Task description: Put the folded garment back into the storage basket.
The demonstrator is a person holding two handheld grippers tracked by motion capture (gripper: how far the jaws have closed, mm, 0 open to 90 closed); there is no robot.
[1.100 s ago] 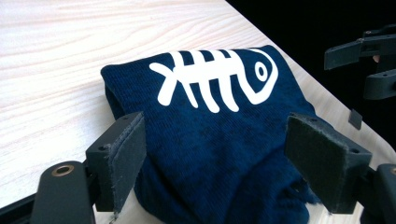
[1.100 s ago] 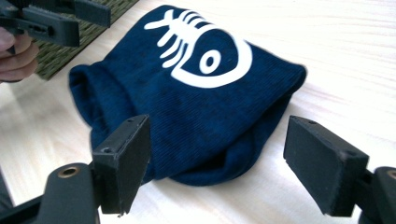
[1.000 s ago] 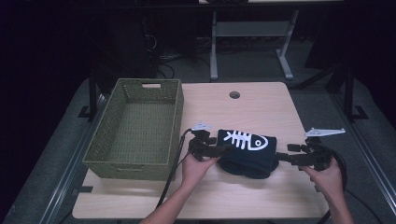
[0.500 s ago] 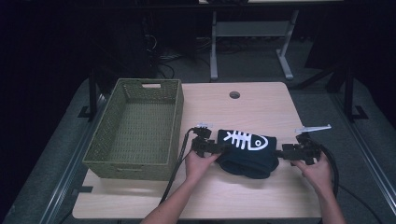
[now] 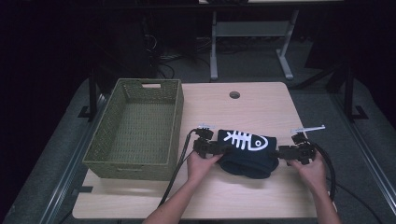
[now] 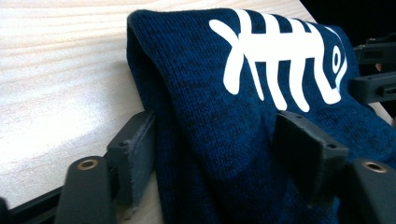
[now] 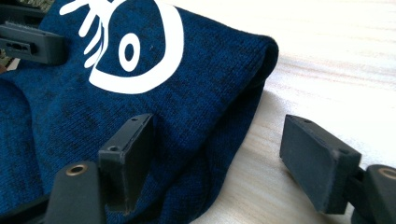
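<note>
Item: folded navy knit sweater [image 5: 248, 148] with white fish-skeleton print, lying on the front half of the pale wooden bench [image 5: 261, 105], just right of an empty green woven basket [image 5: 135, 128]. Left hand-held gripper [image 5: 223, 149]: jaws apart, straddling the sweater's left fold. Right hand-held gripper [image 5: 279, 153]: jaws apart at the right fold; over the last second it has moved inward from beyond the edge. Judgement: both ends bracketed, ready to clamp and lift. Surroundings: dark room, grey carpet, metal desk frame [image 5: 252, 42] behind.
</note>
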